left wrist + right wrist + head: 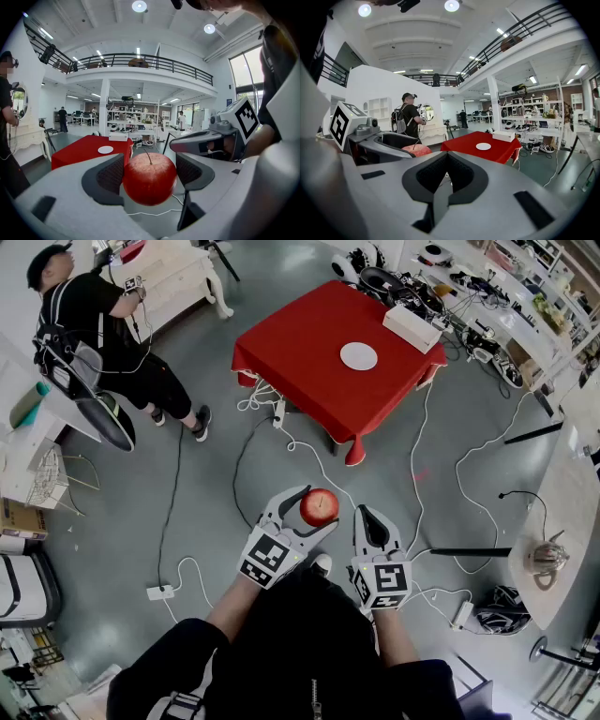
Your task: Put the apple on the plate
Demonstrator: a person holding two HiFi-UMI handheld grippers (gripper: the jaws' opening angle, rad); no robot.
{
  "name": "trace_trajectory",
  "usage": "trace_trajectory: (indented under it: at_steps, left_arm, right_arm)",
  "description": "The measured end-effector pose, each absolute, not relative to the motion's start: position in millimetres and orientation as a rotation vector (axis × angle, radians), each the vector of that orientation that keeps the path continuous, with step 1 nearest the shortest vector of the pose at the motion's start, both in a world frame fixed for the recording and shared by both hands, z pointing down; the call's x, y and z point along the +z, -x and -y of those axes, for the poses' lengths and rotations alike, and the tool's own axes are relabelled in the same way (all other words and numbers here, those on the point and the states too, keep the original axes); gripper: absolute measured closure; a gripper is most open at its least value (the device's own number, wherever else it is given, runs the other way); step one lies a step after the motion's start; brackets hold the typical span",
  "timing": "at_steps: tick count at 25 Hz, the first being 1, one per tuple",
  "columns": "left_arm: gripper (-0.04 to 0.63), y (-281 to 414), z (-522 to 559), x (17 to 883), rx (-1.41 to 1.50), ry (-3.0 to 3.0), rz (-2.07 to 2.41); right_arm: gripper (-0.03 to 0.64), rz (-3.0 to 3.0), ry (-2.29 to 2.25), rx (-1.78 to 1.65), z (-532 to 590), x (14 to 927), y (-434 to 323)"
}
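Red apple clamped in left hand-held gripper; right hand-held gripper alongside, jaws together, empty.

Glossy, smooth red skin on apple. Matt grey plastic on left gripper, ribbed dark pads. Red cloth tablecloth. Smooth white plate. Sheeny grey floor.

The plate lies on the table beside a box, well ahead of the apple.
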State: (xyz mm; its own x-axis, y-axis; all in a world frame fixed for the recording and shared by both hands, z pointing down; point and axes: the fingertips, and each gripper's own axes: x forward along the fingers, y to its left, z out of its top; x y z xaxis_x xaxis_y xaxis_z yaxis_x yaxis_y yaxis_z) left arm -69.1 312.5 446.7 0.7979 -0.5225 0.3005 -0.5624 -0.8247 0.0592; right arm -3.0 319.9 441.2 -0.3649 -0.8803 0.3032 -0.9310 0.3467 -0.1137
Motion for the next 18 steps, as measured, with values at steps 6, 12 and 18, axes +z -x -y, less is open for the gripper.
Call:
trace_trajectory:
  at_steps: [6, 12, 18]
  left_arm:
    - [0.244, 67.6, -313.1, 449.7, 0.41, -2.84, 0.863]
    - [0.244, 66.1, -313.1, 452.0, 0.414, -2.839, 0.861]
    - [0.244, 66.3, -313.3, 450.7, 0.417, -2.839, 0.86]
  right_arm:
    - [0.606, 2.453, -1.673, 0.411, -320.5, 440.3, 0.3]
    - [0.606, 2.436, -1.676, 0.414, -320.6, 443.8, -4.2]
    - [0.606, 2.423, -1.669, 0.418, -321.0, 444.8, -4.6]
